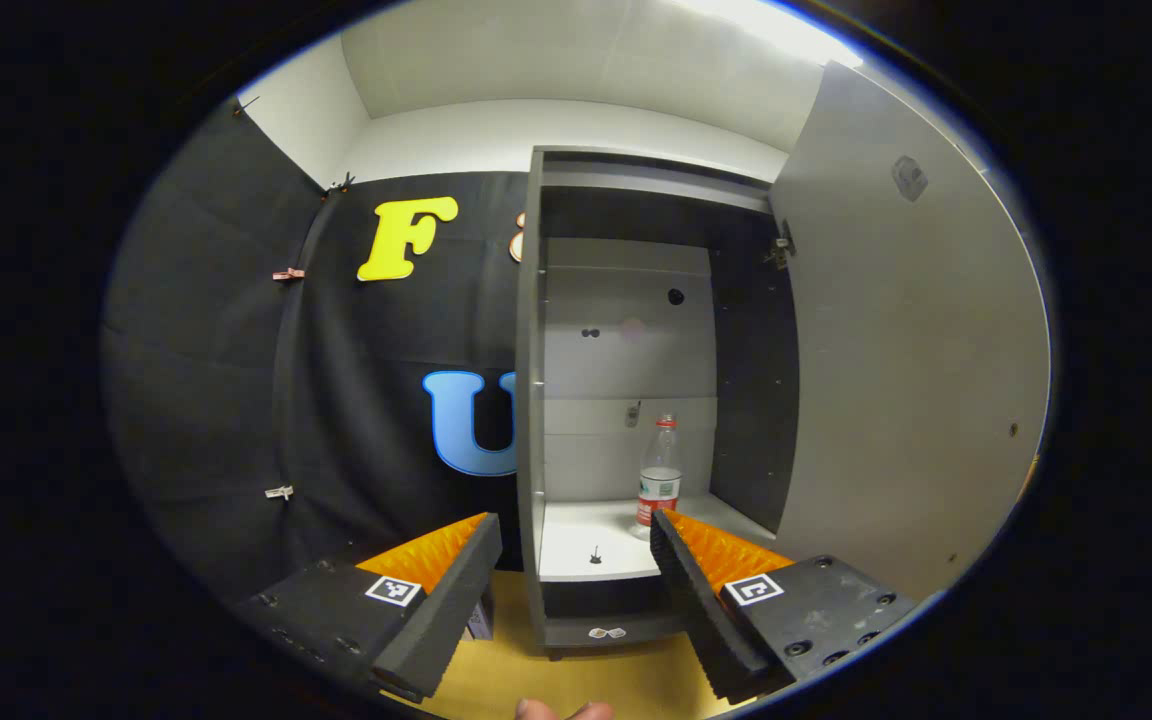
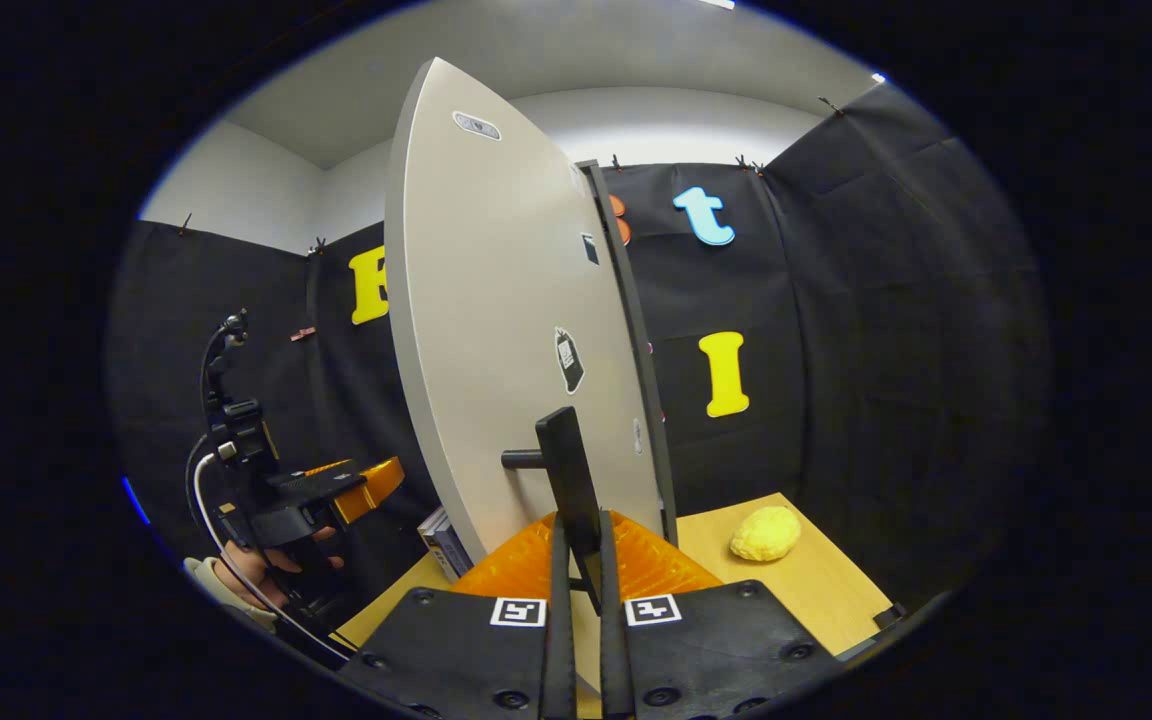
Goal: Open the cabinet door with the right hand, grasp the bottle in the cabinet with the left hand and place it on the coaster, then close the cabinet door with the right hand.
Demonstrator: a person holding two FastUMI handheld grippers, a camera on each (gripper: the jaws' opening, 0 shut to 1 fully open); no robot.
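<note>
Both grippers: right gripper clamped on cabinet door handle; left gripper apart, facing water bottle, red-green label probably unreadable.

No brand, word or number can be made out — the bottle carries a red and white label too small to read, the cabinet door bears small stickers whose marks are illegible, and each gripper finger wears a square black-and-white coded tag — a pattern, not text
</note>
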